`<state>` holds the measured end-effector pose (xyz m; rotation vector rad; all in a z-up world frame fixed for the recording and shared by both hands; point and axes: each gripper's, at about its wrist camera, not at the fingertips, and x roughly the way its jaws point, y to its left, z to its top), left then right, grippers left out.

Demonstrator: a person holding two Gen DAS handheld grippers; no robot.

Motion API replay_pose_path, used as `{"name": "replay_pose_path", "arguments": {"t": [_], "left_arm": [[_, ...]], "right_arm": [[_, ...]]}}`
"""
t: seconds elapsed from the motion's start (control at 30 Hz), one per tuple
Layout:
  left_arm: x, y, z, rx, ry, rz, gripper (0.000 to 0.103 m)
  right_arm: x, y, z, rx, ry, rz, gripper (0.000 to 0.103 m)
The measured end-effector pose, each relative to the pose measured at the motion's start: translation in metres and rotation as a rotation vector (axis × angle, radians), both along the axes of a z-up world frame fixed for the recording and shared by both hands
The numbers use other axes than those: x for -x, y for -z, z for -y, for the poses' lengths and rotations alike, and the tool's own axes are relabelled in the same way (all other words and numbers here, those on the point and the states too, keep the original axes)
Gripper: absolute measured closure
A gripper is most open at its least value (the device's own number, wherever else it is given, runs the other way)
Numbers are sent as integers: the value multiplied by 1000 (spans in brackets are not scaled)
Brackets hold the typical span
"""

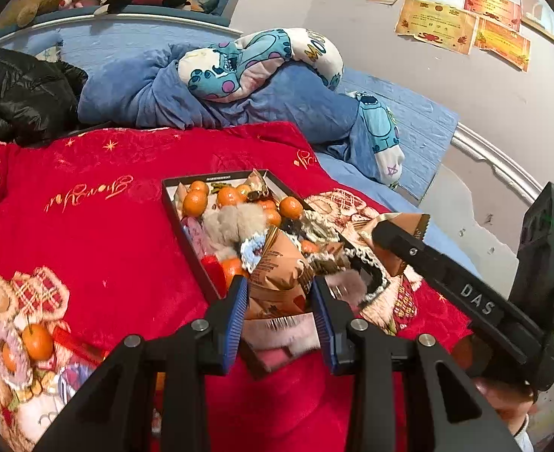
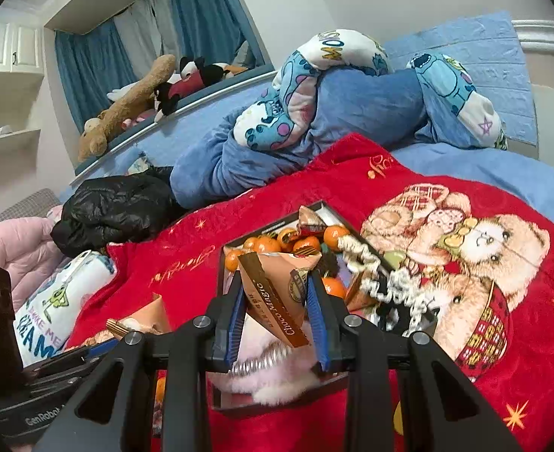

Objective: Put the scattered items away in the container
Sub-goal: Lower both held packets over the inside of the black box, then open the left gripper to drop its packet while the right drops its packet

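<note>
Snack packets [image 1: 277,282] [image 2: 277,290] fill both hand-held grippers; "Choco Magic" reads only rightward.

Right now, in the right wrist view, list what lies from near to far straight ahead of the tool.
Right tool shut on the brown snack packet → tangerines in the black box → red blanket → blue quilt → cartoon pillow.

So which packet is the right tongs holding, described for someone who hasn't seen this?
On the red fleece bear-print blanket sits a shallow black rectangular box heaped with mandarins and wrappers. Over its near end, the right tongs grip a tan pyramid-shaped foil packet. Unlike the other packets, it shows "Choco Magic" lettering.
</note>
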<state>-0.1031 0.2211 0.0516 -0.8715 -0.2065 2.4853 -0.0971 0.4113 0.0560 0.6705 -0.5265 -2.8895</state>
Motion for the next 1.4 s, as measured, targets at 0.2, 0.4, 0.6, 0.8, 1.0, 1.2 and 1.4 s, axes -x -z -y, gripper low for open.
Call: {"name": "replay_pose_path", "arguments": {"t": [0.2,0.4,0.6,0.8,1.0,1.2,1.4], "left_arm": [[22,-1,-13,14,-5,-24,67],[49,0,-29,65,-15,-8,67],[65,-9,-37,131,-34,-29,67],[87,-9,-39,184,-81,-65,67],[123,5,-50,266,-63,-87,67],[154,21,-55,221,-20,-52,67],[157,41,-60,217,-8,-12,67]], "right_arm": [[16,-3,-2,17,8,6,73],[57,-13,-1,-90,-7,37,73],[80,-21,5,-187,-53,47,73],[99,-15,15,-232,-74,47,73],[118,-21,2,-194,-55,14,73],[128,-7,0,-243,-64,15,73],[130,25,-15,-196,-87,95,73]]}}
